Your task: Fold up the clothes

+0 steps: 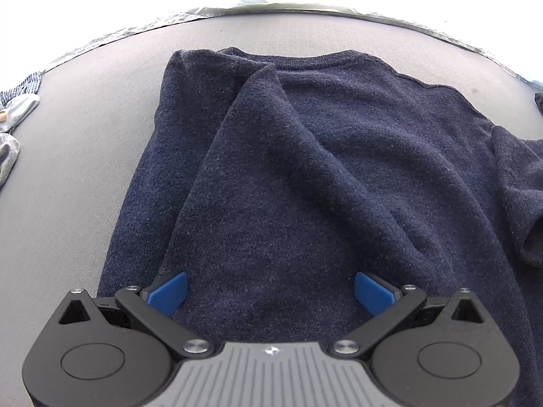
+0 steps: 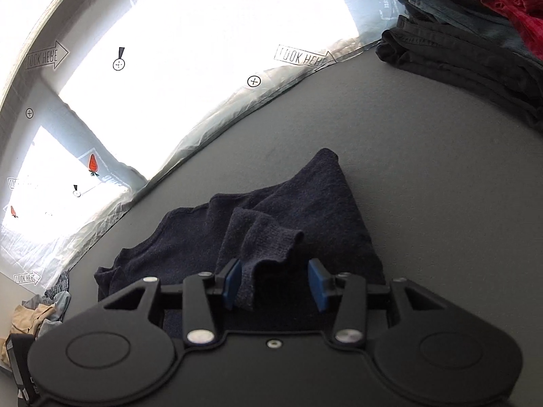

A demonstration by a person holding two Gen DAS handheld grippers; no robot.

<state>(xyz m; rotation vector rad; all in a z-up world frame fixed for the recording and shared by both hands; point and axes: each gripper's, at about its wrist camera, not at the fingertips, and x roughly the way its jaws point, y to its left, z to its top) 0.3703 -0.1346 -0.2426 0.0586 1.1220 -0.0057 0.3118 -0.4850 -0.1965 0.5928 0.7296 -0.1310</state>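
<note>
A navy sweater (image 1: 305, 169) lies lengthwise toward twelve o'clock beneath the wide-open left gripper (image 1: 271, 291), while the right gripper (image 2: 275, 283), parted, straddles its sleeve cuff (image 2: 268, 240) unclamped.

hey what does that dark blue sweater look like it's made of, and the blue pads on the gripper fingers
Sweater: looks like a soft knit, maybe wool or a blend; matte navy, fuzzy nap, ribbed neckline and cuff.
Finger pads: probably rubber or soft plastic; matte blue with fine ridges across the face.
</note>
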